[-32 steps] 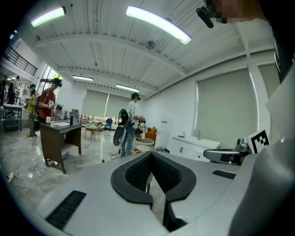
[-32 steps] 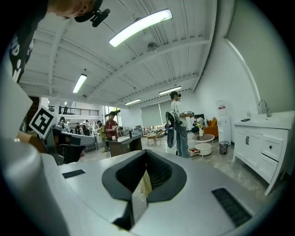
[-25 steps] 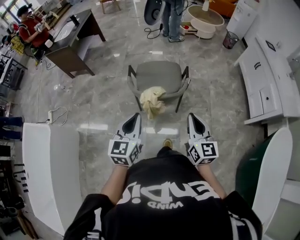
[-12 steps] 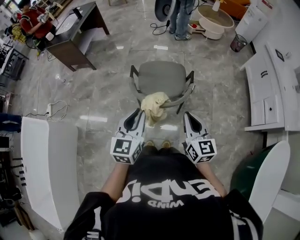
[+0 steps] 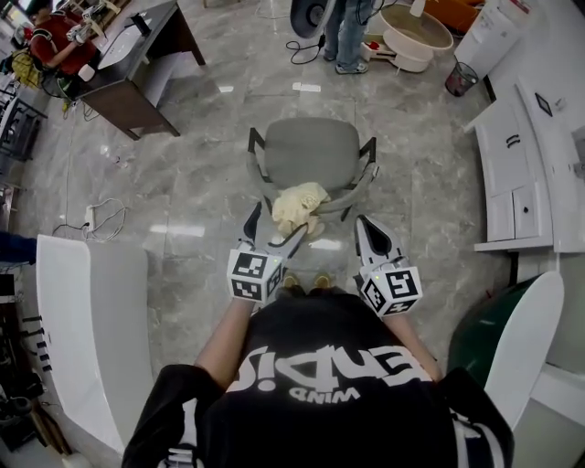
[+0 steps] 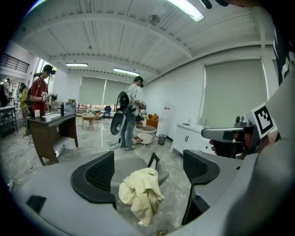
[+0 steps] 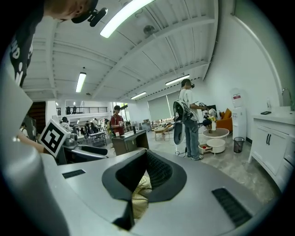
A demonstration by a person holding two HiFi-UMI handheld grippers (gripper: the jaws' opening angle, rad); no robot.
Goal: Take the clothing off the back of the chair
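A pale yellow garment hangs crumpled over the backrest of a grey armchair, which faces away from me. My left gripper is just short of the garment with its jaws opening. In the left gripper view the garment shows between the spread pads and neither pad touches it. My right gripper hovers to the right of the garment, a little back from the chair, with its jaws together. In the right gripper view a strip of garment shows behind the closed right gripper.
White cabinets line the right side and a white counter stands at my left. A dark desk is at the far left with a person beside it. Another person stands beyond the chair near a round basin table.
Both grippers have come forward towards the chair back. The left gripper's jaws, shut before, now stand spread in front of the garment.
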